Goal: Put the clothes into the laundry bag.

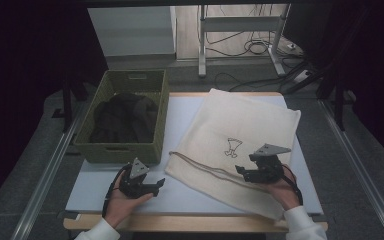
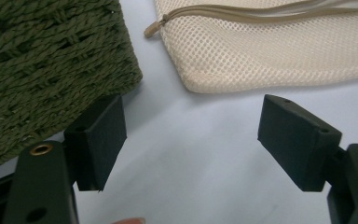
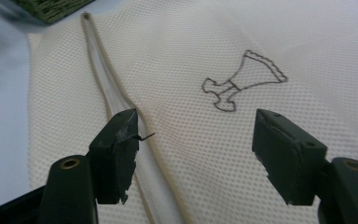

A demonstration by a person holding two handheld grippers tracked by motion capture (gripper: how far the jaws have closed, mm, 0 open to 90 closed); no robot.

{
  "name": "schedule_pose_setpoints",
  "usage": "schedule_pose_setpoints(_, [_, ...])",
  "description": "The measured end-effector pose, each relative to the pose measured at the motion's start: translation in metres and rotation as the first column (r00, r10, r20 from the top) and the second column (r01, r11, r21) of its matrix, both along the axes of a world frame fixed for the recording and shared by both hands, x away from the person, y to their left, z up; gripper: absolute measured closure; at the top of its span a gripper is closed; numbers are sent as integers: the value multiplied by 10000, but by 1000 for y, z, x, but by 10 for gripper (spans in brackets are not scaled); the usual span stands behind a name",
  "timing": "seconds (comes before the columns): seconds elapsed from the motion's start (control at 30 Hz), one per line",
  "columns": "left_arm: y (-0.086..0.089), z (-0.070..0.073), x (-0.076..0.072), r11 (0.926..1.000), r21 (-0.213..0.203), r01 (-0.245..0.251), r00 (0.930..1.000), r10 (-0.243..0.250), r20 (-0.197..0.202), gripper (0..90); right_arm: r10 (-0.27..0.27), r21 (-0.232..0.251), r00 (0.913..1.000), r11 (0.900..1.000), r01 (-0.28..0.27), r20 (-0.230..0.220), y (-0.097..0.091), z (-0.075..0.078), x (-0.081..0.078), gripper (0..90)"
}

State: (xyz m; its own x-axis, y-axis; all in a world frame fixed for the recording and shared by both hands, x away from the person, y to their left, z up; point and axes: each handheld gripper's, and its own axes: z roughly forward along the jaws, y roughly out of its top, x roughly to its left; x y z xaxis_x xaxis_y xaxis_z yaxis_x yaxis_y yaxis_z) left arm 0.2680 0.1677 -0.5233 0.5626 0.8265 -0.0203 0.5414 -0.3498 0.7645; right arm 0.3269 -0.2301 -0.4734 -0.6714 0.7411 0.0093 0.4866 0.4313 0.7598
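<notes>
right gripper (image 1: pixel 253 169), jaws wide and empty, hovers over the mesh laundry bag (image 1: pixel 240 125) at its zipper (image 3: pixel 105 98). left gripper (image 1: pixel 147 184), also open and empty, waits beside the basket (image 1: pixel 122 150). pinch the zipper pull squarely; clothes (image 1: pixel 125 117) lie beyond.

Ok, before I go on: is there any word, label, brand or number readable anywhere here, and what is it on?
No readable text anywhere.
Mesh bag: one dark outline drawing stitched or printed on it, a figure and not letters or digits.
Woven basket: no label or tag to be seen.
Dark cloth in the basket: no marking to be made out.
</notes>
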Motion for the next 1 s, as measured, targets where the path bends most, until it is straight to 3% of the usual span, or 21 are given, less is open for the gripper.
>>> schedule_pose_setpoints(0.3, [0,-1,0,10000,70,-10,10000,10,-52,230,533,-530,9985,9971,-540,-161,23,0,7,349])
schedule_pose_setpoints(0.57, [-1,-1,0,9999,127,-16,10000,16,-10,228,675,-1171,9970,9906,-714,-369,41,2,15,352])
schedule_pose_setpoints(1.0, [-1,-3,0,9998,184,48,9999,-46,-89,224,985,-1388,9924,9844,-1081,-742,72,8,33,347])
